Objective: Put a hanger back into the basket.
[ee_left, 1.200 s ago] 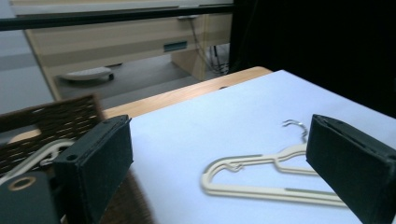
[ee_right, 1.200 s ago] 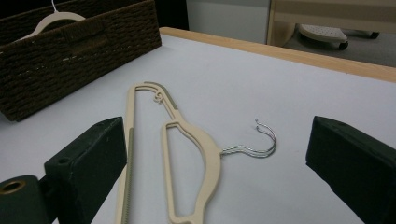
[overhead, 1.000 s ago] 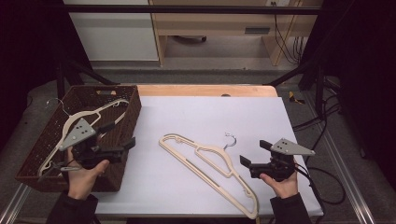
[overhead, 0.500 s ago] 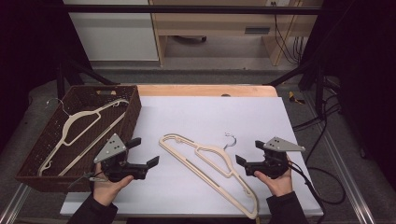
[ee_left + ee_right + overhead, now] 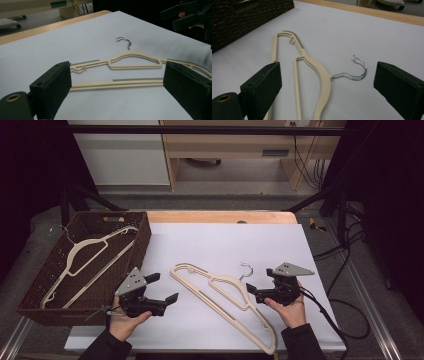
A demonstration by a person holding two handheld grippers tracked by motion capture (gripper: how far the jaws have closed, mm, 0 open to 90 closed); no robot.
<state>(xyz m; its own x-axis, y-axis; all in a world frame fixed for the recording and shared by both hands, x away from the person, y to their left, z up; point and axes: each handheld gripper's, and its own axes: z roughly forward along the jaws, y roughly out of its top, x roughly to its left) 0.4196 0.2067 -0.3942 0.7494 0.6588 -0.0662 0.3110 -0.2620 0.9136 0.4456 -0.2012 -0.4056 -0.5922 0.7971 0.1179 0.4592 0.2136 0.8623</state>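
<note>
Lying flat on the white table (image 5: 210, 245), a cream hanger (image 5: 222, 300) is stretching between the two grippers, its metal hook (image 5: 246, 270) curling away toward the table's far side. The left gripper (image 5: 165, 290) is hovering just above the table surface at the near left, held in the person's left hand (image 5: 125, 320), and its jaws are standing wide apart with nothing between them. In the left gripper view the hanger (image 5: 130, 67) is lying straight ahead of those parted jaws, a little beyond their tips, with its long bar running crosswise and the doubled wire hook (image 5: 123, 41) pointing away.

The right gripper (image 5: 252, 291) is sitting at the hanger's other side, gripped by the right hand (image 5: 290, 307), with a grey plate on top and a cable (image 5: 330, 315) trailing off behind it. Its jaws are also spread wide and are holding nothing. In the right gripper view the hanger (image 5: 312, 75) is running lengthwise away from the jaws, its shoulder passing between them, and the hook (image 5: 354, 71) is lying closer to the jaw at that view's right.

To the left gripper's outer side, a brown wicker basket (image 5: 142, 237) is resting on the table edge with a second cream hanger (image 5: 87, 262) lying inside it.
</note>
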